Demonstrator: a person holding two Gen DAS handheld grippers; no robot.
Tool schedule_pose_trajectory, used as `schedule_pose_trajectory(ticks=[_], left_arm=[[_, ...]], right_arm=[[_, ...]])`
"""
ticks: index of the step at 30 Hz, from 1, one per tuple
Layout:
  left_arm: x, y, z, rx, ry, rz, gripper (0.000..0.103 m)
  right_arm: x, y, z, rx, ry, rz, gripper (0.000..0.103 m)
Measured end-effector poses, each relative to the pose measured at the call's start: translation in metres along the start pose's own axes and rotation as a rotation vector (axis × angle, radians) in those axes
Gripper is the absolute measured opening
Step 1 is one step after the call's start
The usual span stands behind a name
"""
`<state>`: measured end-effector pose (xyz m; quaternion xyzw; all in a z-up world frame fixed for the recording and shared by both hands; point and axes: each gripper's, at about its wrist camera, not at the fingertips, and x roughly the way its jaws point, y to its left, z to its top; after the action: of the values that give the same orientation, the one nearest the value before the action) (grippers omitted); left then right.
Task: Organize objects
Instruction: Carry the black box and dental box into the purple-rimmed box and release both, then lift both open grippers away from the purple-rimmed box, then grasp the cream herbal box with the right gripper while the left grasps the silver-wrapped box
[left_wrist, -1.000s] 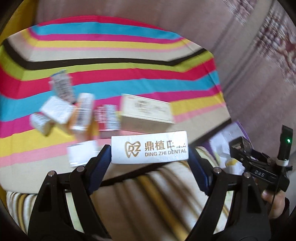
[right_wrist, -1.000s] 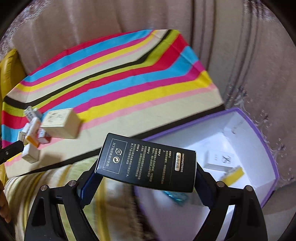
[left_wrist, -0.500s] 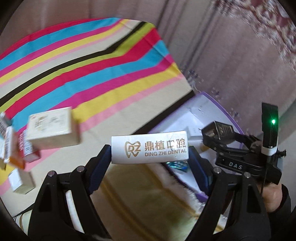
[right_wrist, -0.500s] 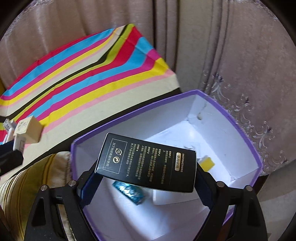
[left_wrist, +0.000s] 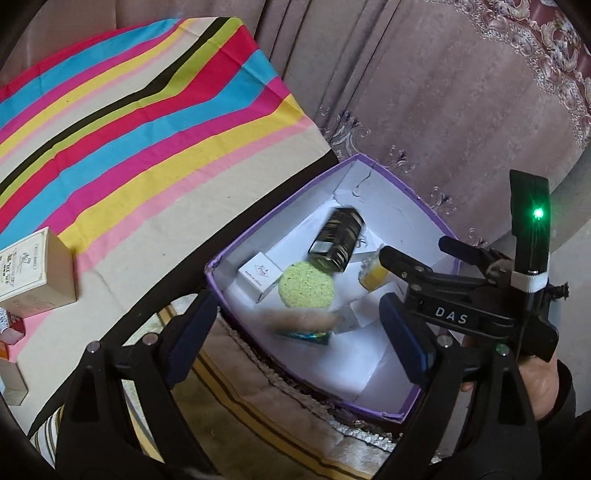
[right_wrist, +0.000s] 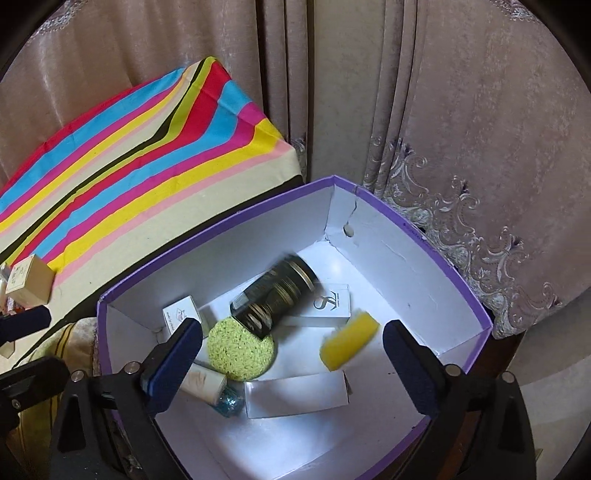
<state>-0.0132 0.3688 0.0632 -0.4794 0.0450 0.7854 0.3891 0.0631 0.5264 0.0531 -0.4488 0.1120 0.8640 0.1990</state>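
Both sets of fingers stand apart and are opening, nothing clamped between them. My left gripper (left_wrist: 299, 334) hangs over the near left part of the purple box (left_wrist: 434, 216), its blue pads clear of everything; just below them a blurred white roll-shaped package (left_wrist: 303, 319) lies over a blue foil packet (left_wrist: 306, 336) on the box floor. My right gripper (right_wrist: 291, 363) hangs over the same box (right_wrist: 207, 230), jaws wide, with the box contents showing in the gap between the pads. The black carton (right_wrist: 275, 297) lies tilted in the middle of the box, motion-blurred, its low end touching the round green sponge (right_wrist: 242, 350). A yellow sponge (right_wrist: 349, 343) sits toward the right wall, also blurred. A small white box (right_wrist: 181, 314) stands near the left wall, a white box with a logo (right_wrist: 330, 304) lies behind the black carton, and a flat white carton (right_wrist: 295, 393) lies nearer my end. From the left wrist view the right gripper body (left_wrist: 461, 295) shows over the right edge of the box, with a hand (left_wrist: 535, 384) on it. Outside the box, a striped cloth (left_wrist: 147, 122) covers the table, and a beige box (left_wrist: 35, 273) stands near its near edge, with more small boxes at the far left, cut off.
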Motion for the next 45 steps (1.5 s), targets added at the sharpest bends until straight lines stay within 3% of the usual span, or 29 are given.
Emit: schedule_pose_trajectory(ticks=[9,18,26,31,35,45], left_arm=[[-0.022,0.023,-0.01,-0.05,-0.076,0.06,0.092],[-0.061,0.077,-0.028,-0.191,-0.141,0.157,0.092],[-0.109,0.145,-0.066,-0.373,-0.176,0.329,0.092],[-0.134,0.196,-0.095,-0.523,-0.163,0.425,0.092],[-0.136,0.226,-0.108,-0.615,-0.121,0.43,0.092],[-0.118,0.247,-0.105,-0.636,-0.03,0.415,0.092]], right_arm=[[0.0,0.015,-0.002,-0.032,0.009,0.025,0.1],[-0.004,0.041,-0.004,-0.08,0.019,0.056,0.1],[-0.005,0.068,-0.008,-0.12,0.034,0.083,0.1],[-0.006,0.084,-0.006,-0.144,0.036,0.107,0.1],[-0.009,0.098,-0.004,-0.172,0.034,0.134,0.1],[-0.024,0.154,0.006,-0.231,0.009,0.228,0.102]])
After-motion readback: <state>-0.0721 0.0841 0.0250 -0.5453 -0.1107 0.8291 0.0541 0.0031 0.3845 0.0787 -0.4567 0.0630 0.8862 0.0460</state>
